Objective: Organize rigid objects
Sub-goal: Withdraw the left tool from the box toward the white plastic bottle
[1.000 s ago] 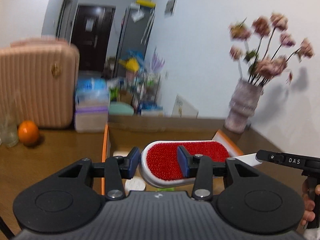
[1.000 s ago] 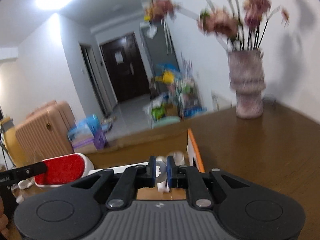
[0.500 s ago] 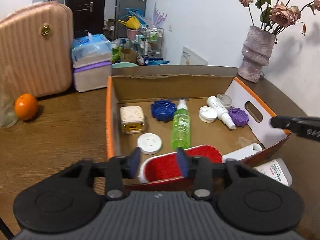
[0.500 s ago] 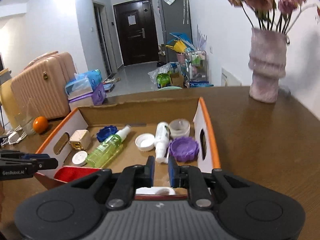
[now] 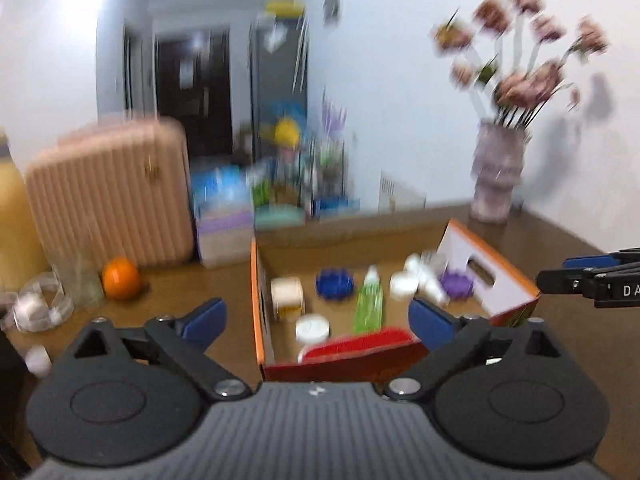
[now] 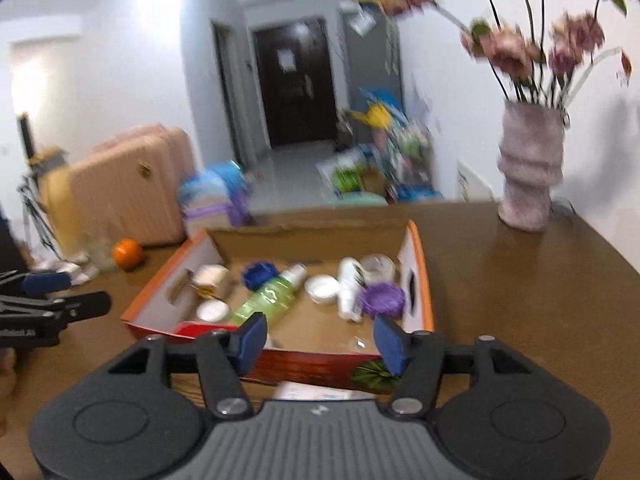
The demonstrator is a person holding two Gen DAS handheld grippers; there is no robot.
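Note:
A cardboard box [image 5: 256, 300] [image 6: 416, 276] with an orange rim stands on the brown table. In it lie a red lint brush [image 5: 360, 342] against the near wall, a green spray bottle [image 5: 370, 304] [image 6: 272, 292], a blue cap [image 5: 334, 284], a purple cap [image 6: 382, 298], a white bottle [image 6: 348, 284], a cream cube [image 5: 286, 296] and white lids. My left gripper [image 5: 316, 320] hovers before the box's near left corner, jaws opening wide with nothing between them. My right gripper [image 6: 320, 340] hangs before the near wall, jaws opening and empty. Each view shows the other gripper at its edge.
A vase of pink flowers [image 5: 496, 176] [image 6: 530, 172] stands at the table's far right. An orange [image 5: 120, 278] [image 6: 127, 253], a glass and a pink suitcase [image 5: 108, 192] are left of the box. A white tube [image 6: 316, 392] lies on the table before the box.
Both grippers held the red brush in the air, lowered it into the box and let go. Both have opened and drawn back from the box; the views are motion-blurred.

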